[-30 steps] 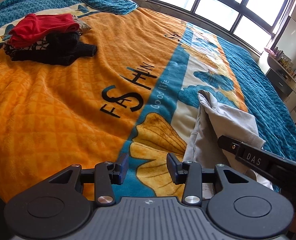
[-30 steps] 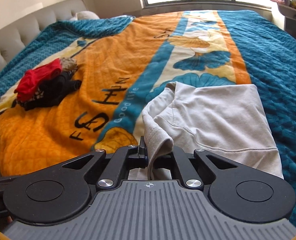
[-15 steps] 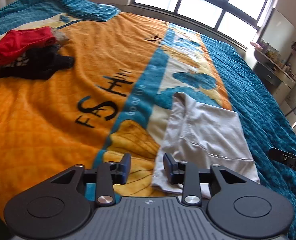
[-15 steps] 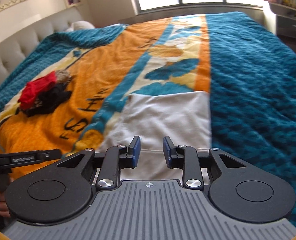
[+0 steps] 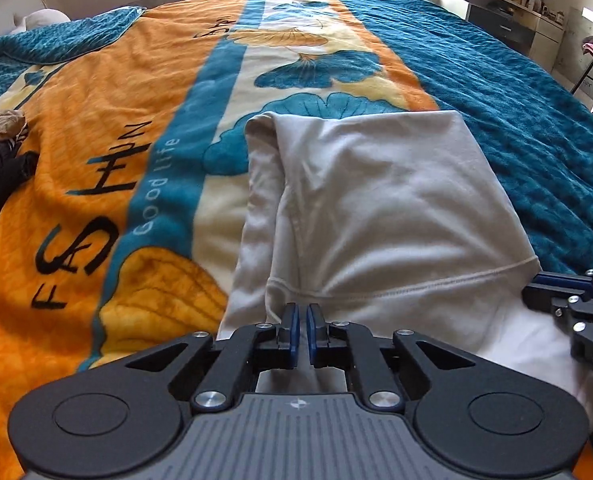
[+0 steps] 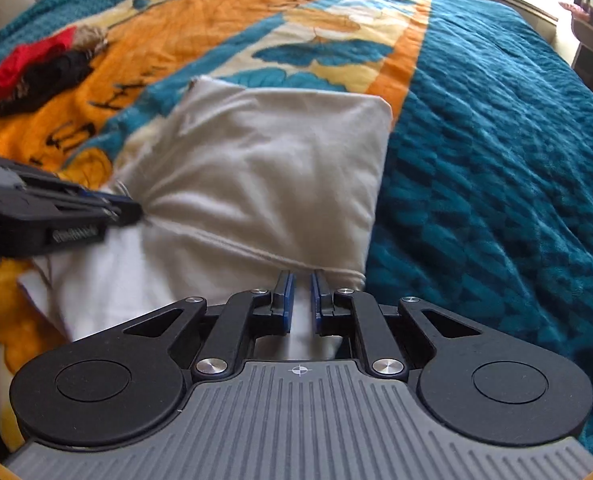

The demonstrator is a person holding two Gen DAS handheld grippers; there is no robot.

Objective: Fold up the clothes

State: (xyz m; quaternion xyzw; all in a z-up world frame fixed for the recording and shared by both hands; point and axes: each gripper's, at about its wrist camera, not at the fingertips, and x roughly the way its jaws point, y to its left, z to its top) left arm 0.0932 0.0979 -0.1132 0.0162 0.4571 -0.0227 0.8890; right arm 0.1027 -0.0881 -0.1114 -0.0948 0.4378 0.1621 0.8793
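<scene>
Left gripper (image 5: 301, 322) nearly closed on grey garment (image 5: 380, 200) hem, right gripper (image 6: 299, 296) likewise (bedspread (image 6: 496, 160) beneath)

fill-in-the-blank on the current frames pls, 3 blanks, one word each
1. Both grippers are at the near hem of the pale grey garment, which lies on the ____.
2. The left gripper is at the garment's ____ near corner.
3. In the clothes pile, the top item is ____.

Missing words: bed; left; red
</scene>
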